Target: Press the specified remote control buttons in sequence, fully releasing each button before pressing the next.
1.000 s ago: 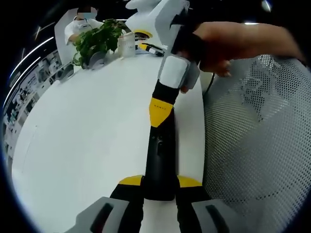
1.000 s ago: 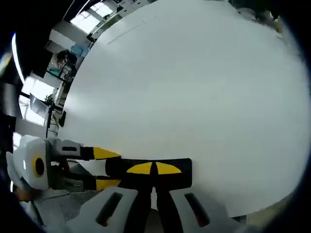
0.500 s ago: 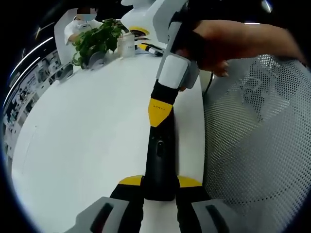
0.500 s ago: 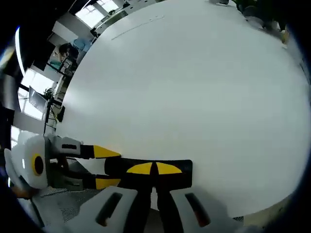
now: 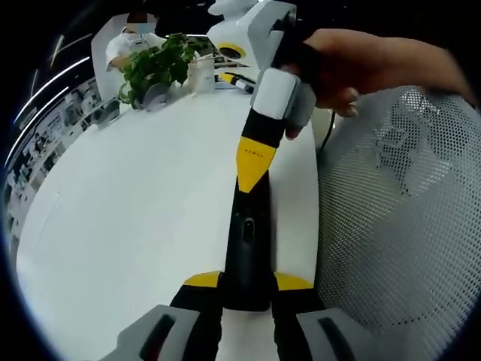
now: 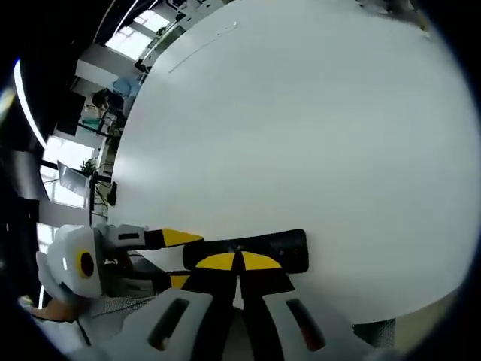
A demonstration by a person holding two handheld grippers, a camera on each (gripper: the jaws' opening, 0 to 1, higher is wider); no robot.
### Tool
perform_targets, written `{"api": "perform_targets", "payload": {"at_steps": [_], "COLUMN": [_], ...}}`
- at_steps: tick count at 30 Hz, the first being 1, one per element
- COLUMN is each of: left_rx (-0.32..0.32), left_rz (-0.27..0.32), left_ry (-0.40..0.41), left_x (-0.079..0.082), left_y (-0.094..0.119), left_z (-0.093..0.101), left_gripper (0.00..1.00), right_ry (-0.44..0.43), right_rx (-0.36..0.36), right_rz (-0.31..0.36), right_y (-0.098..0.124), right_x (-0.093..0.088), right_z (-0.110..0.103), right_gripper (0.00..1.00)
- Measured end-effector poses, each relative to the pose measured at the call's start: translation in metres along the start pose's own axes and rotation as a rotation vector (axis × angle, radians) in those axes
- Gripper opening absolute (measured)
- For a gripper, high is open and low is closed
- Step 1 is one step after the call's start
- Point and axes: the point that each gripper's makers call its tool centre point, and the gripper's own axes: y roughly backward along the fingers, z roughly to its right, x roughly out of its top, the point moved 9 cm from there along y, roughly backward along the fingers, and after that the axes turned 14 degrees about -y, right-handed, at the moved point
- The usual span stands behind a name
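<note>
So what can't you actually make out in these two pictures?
- Remote control buttons: in the left gripper view, too small and dark to read; the right claw tips cover its far end.
- Which button is touched: hidden under the right claw tips, same view.
- Remote's near end: covered by the left claw.
- Right gripper view: the right claw hides the remote's middle.
- Items beside the plant: too small.

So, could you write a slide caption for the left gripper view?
Left gripper holds the black remote; right gripper touches it from above.
</note>
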Motion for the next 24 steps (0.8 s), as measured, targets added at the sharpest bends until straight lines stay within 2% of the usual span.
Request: {"api": "perform_targets", "payload": {"at_steps": [8, 15, 24], "left_rx": [0.0, -0.011, -0.026], "left_rz": [0.004, -0.002, -0.026], "left_ry": [-0.002, -0.014, -0.03], "left_x": [-0.0003, 0.0006, 0.0031], "left_y": [-0.0002, -0.0005, -0.0007], "left_z": [-0.0004, -0.0014, -0.0023], "left_gripper": [0.24, 0.24, 0.25], "right_ry": [0.013, 0.014, 0.043], "right_rx": [-0.025, -0.029, -0.034], "right_rz": [-0.037, -0.013, -0.048], "right_y": [-0.0071, -0.004, -0.0074], "right_x": [-0.0045, -0.0007, -0.0026], "right_z": [-0.0001, 0.0031, 0.0018], "right_gripper": [0.0, 0.0, 0.0]}}
